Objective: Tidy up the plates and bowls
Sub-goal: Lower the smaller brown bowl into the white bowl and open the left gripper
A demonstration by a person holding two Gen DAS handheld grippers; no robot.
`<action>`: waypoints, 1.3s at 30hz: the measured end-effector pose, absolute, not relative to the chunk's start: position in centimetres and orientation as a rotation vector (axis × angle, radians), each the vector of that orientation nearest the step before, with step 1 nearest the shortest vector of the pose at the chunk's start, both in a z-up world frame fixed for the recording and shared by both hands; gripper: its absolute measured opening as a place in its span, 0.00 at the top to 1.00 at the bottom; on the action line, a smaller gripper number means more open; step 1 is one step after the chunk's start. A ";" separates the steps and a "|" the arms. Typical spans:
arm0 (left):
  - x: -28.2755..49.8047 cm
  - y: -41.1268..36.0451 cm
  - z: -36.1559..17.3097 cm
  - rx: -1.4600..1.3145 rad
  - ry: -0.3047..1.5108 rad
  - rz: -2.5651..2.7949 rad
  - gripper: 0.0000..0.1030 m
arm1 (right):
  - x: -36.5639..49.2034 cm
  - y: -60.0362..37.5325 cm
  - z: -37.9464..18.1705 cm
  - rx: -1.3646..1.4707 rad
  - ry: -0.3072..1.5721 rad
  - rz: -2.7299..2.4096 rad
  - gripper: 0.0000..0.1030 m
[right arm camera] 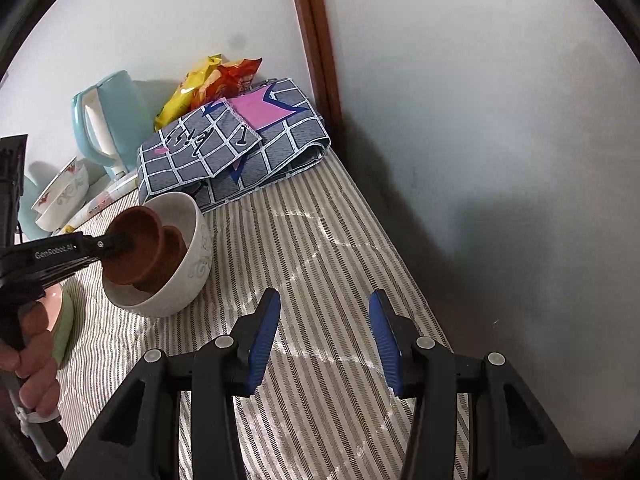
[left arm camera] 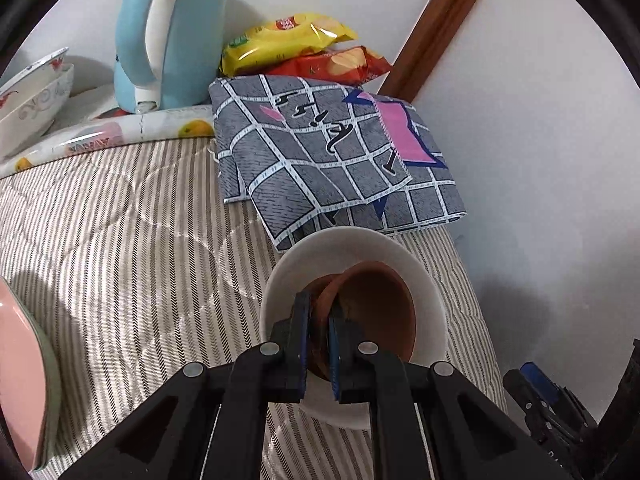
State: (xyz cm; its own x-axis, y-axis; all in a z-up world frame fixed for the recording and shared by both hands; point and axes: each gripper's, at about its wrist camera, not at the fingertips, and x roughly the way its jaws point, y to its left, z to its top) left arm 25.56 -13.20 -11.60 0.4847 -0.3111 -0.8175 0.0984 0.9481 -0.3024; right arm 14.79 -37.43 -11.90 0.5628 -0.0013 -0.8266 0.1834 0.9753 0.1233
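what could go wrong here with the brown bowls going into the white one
1. The left gripper pinches only the rim of the upper brown clay bowl, which is tilted; it may slip from the fingers or drop hard and chip.
2. It leans on a second brown bowl inside the white bowl, so it may not nest flat.
3. The white bowl sits on a soft striped quilt and may tip; the open right gripper is not steadying it.

Home: quilted bedding point(right arm camera: 320, 280), kettle point(left arm camera: 168, 36), snack packets point(left arm camera: 288, 40).
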 end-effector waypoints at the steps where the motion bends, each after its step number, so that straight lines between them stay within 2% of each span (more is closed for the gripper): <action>1: 25.6 -13.3 -11.8 -0.227 1.039 -0.252 0.92 | 14.8 -37.4 -11.9 0.207 0.968 -0.107 0.55; 26: 25.9 -12.7 -12.5 -0.274 1.074 -0.293 0.89 | 15.3 -35.2 -12.9 0.217 1.006 -0.062 0.55; 39: 24.4 -11.1 -9.6 -0.239 1.009 -0.266 0.87 | 15.6 -33.4 -10.8 0.194 0.967 -0.028 0.55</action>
State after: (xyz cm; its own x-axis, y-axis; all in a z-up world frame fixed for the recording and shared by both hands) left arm 24.45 -11.05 -9.61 0.5054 -0.3278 -0.7982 0.1087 0.9419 -0.3180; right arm 15.63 -33.43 -10.82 0.5689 0.0627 -0.8200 0.1101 0.9823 0.1515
